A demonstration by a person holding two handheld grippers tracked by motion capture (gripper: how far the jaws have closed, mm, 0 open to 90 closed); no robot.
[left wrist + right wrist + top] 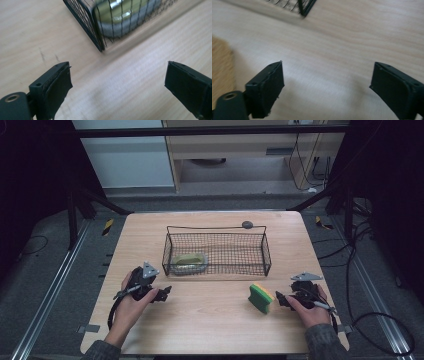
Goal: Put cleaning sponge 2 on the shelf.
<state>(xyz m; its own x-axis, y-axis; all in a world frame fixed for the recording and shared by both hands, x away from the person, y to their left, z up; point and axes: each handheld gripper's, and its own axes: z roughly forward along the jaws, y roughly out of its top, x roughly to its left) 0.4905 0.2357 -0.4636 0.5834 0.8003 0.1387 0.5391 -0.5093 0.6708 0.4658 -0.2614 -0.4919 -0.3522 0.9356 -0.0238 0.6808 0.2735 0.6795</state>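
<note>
A black wire basket [218, 251] stands in the middle of the wooden table [210, 325]. In its left end lies a shallow grey dish with a green inside [190, 262], also seen through the mesh as the dish [122, 17]. A green and yellow sponge [261, 298] rests on the table, right of centre, on its edge. My left gripper [162, 294] lies near the basket's front left corner [98, 42], open and empty. My right gripper [281, 299] sits just right of the sponge, open and empty; the sponge's blurred side [220, 72] shows at the left of its view.
A small dark grey knob [247, 224] sits on the basket's back rim. Black cables trail from both grippers. Bare wood lies in front of the basket between the hands. The table's edges drop to a dark floor with metal rails and cables.
</note>
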